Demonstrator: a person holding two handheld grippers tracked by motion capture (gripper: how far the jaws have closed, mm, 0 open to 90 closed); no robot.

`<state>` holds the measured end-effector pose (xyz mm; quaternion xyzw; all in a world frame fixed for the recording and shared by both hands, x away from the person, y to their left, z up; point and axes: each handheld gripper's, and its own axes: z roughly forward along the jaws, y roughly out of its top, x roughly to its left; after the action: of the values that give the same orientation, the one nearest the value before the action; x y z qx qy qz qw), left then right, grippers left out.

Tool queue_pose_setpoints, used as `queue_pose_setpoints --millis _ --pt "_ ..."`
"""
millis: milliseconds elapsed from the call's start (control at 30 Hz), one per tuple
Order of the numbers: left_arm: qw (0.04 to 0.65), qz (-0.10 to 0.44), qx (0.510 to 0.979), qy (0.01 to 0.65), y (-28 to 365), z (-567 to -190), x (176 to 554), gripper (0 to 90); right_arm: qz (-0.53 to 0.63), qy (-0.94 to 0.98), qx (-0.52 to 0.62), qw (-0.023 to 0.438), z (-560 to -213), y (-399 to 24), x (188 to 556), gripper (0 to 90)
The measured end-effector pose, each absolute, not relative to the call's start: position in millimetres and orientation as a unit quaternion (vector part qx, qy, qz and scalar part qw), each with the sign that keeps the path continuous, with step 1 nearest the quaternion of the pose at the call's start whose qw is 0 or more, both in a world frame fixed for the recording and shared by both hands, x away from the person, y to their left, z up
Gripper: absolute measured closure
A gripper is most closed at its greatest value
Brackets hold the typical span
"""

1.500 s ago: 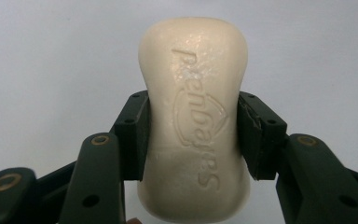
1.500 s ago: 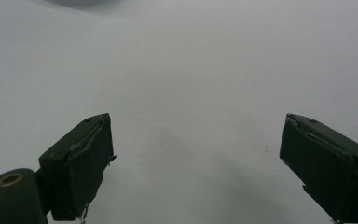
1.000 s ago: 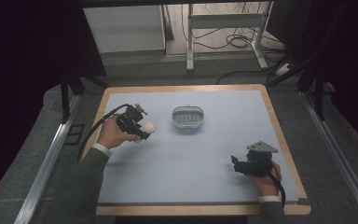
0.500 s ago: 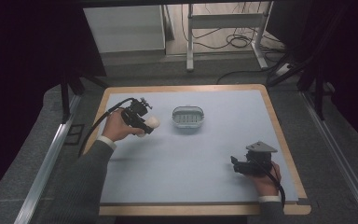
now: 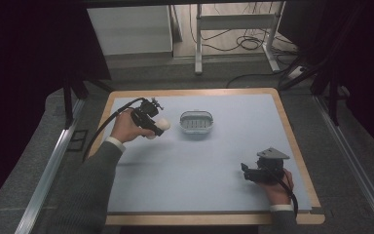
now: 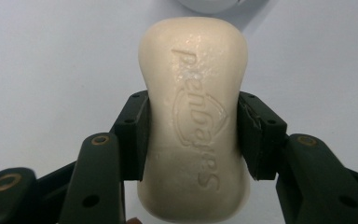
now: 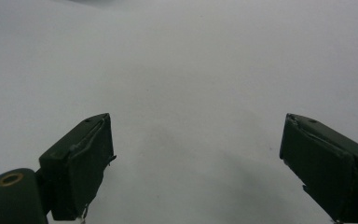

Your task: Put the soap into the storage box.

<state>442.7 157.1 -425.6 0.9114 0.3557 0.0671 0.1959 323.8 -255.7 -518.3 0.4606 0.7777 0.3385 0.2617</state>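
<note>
A cream bar of soap (image 6: pixel 193 116) with raised lettering sits clamped between the two black jaws of my left gripper (image 6: pixel 193 135). From above, that left gripper (image 5: pixel 155 127) hangs over the table's left part with the soap (image 5: pixel 158 126) at its tip, just left of a small white soap dish (image 5: pixel 196 122). My right gripper (image 5: pixel 247 171) rests low near the table's front right, and in the right gripper view its jaws (image 7: pixel 196 168) stand wide apart over bare surface with nothing between them.
The table top (image 5: pixel 195 165) is pale blue with a wooden rim (image 5: pixel 292 141). Dark floor and metal rails (image 5: pixel 48 165) lie on both sides. A white cabinet (image 5: pixel 129 29) and desk legs with cables (image 5: pixel 233 39) stand beyond the far edge.
My left gripper has carried the soap up the picture and to the right, closer to the dish. The right gripper has stayed put.
</note>
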Motion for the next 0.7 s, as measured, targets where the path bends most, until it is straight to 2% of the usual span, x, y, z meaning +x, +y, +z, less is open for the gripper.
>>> queue_pose_setpoints --millis 700 --pt "0.189 0.071 0.922 0.331 131 -419 458 49.6 0.336 0.779 0.461 0.262 -520 -257 324 9.4"
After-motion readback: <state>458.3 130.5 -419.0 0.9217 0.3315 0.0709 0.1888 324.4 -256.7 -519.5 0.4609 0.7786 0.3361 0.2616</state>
